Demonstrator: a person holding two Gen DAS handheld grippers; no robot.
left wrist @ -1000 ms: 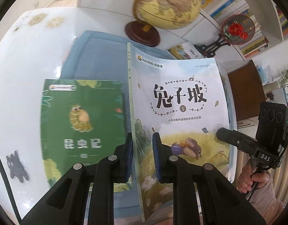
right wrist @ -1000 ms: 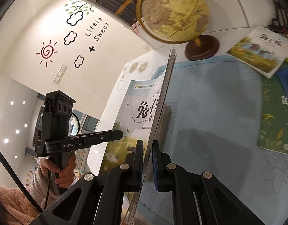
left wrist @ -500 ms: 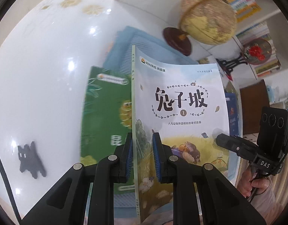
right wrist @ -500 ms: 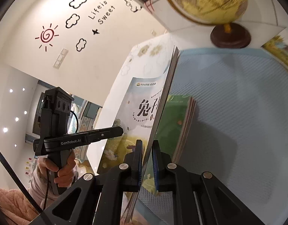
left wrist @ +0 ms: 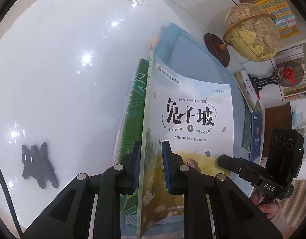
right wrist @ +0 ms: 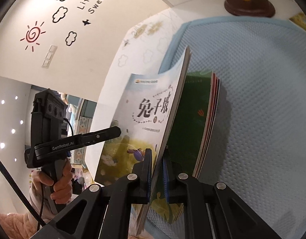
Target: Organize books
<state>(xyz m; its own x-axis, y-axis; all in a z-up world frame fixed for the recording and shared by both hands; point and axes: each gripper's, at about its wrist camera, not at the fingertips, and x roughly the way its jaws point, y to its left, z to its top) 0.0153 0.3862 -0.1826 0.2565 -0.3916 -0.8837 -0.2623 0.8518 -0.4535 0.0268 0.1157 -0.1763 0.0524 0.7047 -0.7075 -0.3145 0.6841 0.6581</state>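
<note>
Above the green book (left wrist: pixel 133 107) on the blue mat (left wrist: pixel 192 59), I had both the left gripper (left wrist: pixel 152 167) and the right gripper (right wrist: pixel 157 171) pinched nearly shut on the white storybook (left wrist: pixel 192 115), so I judged it best lowered flat and square before letting go. Beyond it stood the globe (left wrist: pixel 252 31). Compared with a second earlier, the storybook hung lower and covered most of the green book.
</note>
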